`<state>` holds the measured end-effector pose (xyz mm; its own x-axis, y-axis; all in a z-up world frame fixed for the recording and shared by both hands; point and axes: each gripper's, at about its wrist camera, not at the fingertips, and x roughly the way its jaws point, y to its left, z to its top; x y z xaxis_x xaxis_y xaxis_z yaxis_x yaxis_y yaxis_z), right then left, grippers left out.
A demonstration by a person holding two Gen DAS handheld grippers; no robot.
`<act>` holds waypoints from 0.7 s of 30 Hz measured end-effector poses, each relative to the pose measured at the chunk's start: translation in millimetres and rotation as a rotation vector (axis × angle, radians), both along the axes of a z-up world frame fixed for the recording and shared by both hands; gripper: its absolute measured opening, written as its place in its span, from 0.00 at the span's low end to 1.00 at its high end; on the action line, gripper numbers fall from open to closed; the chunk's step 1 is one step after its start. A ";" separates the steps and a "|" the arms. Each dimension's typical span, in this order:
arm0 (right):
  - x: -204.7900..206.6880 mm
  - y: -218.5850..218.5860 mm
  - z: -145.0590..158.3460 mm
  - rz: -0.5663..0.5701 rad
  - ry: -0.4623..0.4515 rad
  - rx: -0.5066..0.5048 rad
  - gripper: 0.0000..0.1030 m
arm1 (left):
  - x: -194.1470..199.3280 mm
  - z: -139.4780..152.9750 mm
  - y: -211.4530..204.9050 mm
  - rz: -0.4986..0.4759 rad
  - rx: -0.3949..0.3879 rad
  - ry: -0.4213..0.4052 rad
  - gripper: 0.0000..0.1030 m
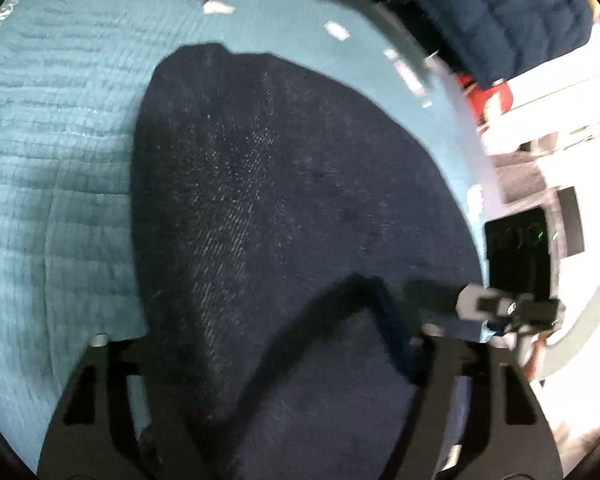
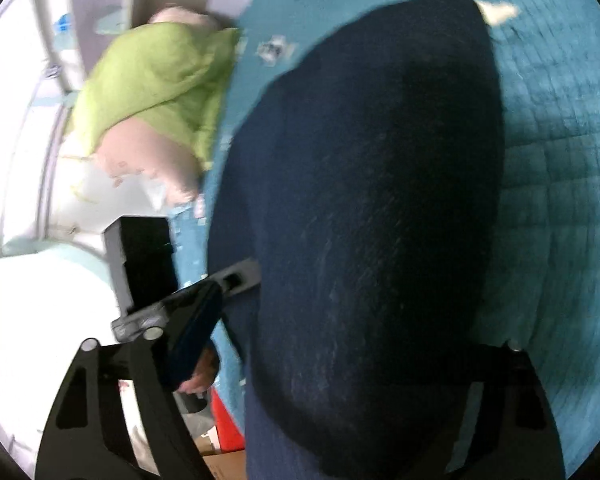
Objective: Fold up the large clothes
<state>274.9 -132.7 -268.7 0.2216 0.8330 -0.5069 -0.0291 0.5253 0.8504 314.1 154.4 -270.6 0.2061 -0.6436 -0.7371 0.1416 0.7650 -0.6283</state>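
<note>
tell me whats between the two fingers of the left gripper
The dark navy garment: in the left wrist view, a raised fold of it runs between the left gripper's fingers, over the teal quilted bedspread.

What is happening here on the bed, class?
A person is folding a dark navy garment spread on a teal quilted bedspread. The left hand-held gripper and the right hand-held gripper each straddle its near edge, with cloth between the fingers. Blur hides whether the pads are pressing.
</note>
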 end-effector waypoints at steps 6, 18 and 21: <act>-44.2 32.0 64.4 0.016 -0.101 0.019 0.72 | -47.0 69.4 19.6 -0.001 0.038 -0.145 0.64; -67.3 242.6 96.8 0.269 -0.097 0.035 0.85 | -106.7 163.3 221.1 0.092 0.303 -0.125 0.83; -63.5 283.3 60.5 0.322 0.009 -0.247 0.88 | -109.2 140.9 263.9 0.212 0.491 -0.066 0.87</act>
<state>211.4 150.6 -208.2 -0.0362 0.7117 -0.7016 -0.2182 0.6795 0.7005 204.9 418.3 -129.7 0.3500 -0.1655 -0.9220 -0.0212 0.9826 -0.1844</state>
